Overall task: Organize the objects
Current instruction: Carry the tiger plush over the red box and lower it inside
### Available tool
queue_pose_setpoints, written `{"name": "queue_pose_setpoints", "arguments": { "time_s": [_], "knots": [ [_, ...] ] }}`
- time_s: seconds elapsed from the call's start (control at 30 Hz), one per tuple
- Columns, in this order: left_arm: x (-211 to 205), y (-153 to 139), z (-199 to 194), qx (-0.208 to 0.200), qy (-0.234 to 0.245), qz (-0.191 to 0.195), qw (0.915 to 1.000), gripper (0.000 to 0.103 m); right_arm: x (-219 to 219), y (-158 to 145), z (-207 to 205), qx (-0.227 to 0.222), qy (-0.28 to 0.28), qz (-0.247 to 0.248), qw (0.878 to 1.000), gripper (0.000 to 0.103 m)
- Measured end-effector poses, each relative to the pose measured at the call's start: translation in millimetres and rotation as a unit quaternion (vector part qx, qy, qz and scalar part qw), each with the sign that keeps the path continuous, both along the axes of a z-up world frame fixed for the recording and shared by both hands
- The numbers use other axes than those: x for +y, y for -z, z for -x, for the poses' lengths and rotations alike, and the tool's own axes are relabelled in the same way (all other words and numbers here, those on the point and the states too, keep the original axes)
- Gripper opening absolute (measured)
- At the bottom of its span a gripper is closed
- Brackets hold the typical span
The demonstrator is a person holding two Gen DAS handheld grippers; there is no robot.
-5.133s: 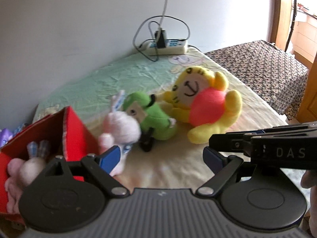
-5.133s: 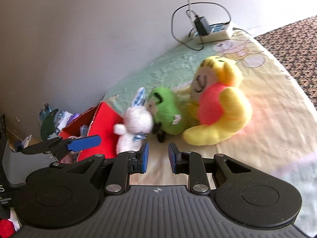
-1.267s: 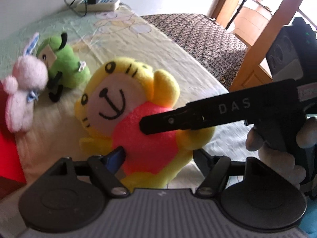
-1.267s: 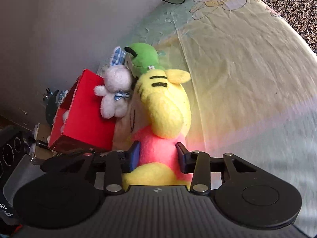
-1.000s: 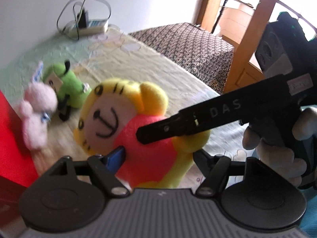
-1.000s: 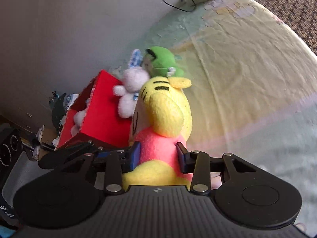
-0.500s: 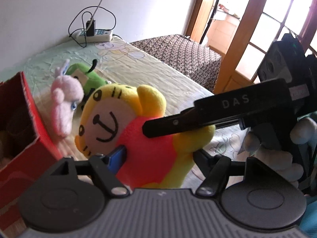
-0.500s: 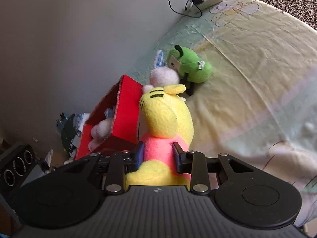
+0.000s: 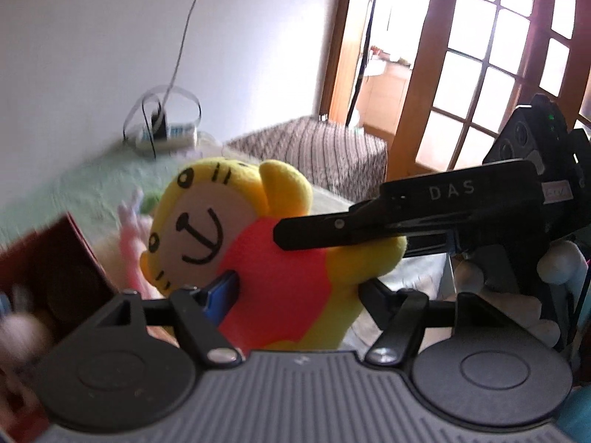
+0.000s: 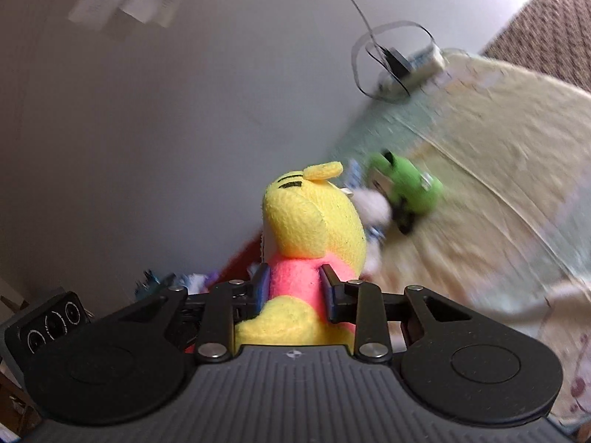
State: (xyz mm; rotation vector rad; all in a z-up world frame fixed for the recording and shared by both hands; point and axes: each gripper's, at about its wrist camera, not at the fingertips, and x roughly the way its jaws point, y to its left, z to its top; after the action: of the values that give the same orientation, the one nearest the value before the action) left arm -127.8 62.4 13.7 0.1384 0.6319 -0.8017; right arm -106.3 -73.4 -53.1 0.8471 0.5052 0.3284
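A yellow plush tiger (image 9: 258,236) in a pink shirt is held clear of the bed (image 10: 509,170) by two hand-held grippers at once. The left gripper (image 9: 295,295) has the toy's pink body between its blue-padded fingers (image 9: 221,289), its jaws closing on the soft torso; the right gripper (image 10: 295,288) clamps the same pink middle from behind, both pads pressed into the fabric just under the yellow head. In the left wrist view the right gripper's black finger marked "DAS" crosses in front of the tiger's shoulder, with a person's gloved hand (image 9: 524,295) wrapped round its handle at the right edge.

Below and behind the raised toy, a green plush (image 10: 410,188) lies on the pale bedsheet, touching a white-and-pink plush rabbit (image 10: 373,203) beside it. A red box (image 9: 55,258) stands at the left of the bed, its open side blurred, with another pale toy (image 9: 18,332) dimly showing inside. A white power strip (image 10: 413,64) with a looped black cable sits on the bed's far end against the wall. A wooden glazed door (image 9: 498,74) stands behind
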Motion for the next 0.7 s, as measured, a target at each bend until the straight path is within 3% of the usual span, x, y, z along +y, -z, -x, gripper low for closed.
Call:
{"name": "queue_pose_setpoints", "arguments": {
  "time_s": [0.33,0.7],
  "knots": [
    [38,-32,-16,-0.062,-0.04,0.007,0.9973,0.071,29,-27,-48,-0.052,-0.031,0.005,0.998,0.031],
    [89,-18,-54,-0.05,-0.084,-0.01,0.9952,0.071,77,-13,-104,-0.036,-0.06,0.042,0.997,0.031]
  ]
}}
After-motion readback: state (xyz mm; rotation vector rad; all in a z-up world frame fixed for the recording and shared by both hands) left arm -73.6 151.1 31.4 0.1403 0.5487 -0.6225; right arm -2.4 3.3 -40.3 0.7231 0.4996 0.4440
